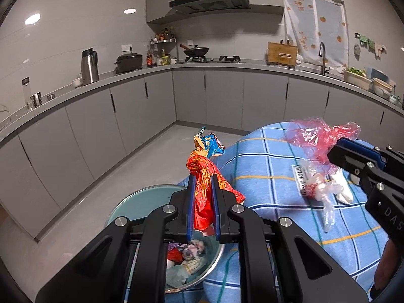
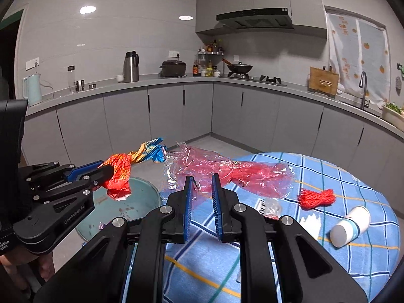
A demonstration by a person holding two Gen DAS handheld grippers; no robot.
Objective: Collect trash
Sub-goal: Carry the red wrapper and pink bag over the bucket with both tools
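My left gripper (image 1: 203, 178) is shut on a crumpled red, orange and blue foil wrapper (image 1: 200, 159), held up over a teal bin (image 1: 136, 202) that has several pieces of trash inside. From the right wrist view the same wrapper (image 2: 118, 171) hangs from the left gripper (image 2: 104, 170) above the bin (image 2: 144, 202). My right gripper (image 2: 202, 179) is shut on the edge of a pink see-through plastic bag (image 2: 227, 169), lifted over the table's near-left edge. The left wrist view shows that bag (image 1: 318, 136) sticking out of the right gripper (image 1: 335, 151).
On the blue checked tablecloth (image 2: 353, 176) lie a red mesh net (image 2: 317, 198), a tipped white paper cup (image 2: 351, 227), a white tissue (image 2: 310, 223) and a small clear labelled wrapper (image 1: 315, 186). Grey kitchen cabinets and the counter run behind. The bin stands on the floor left of the table.
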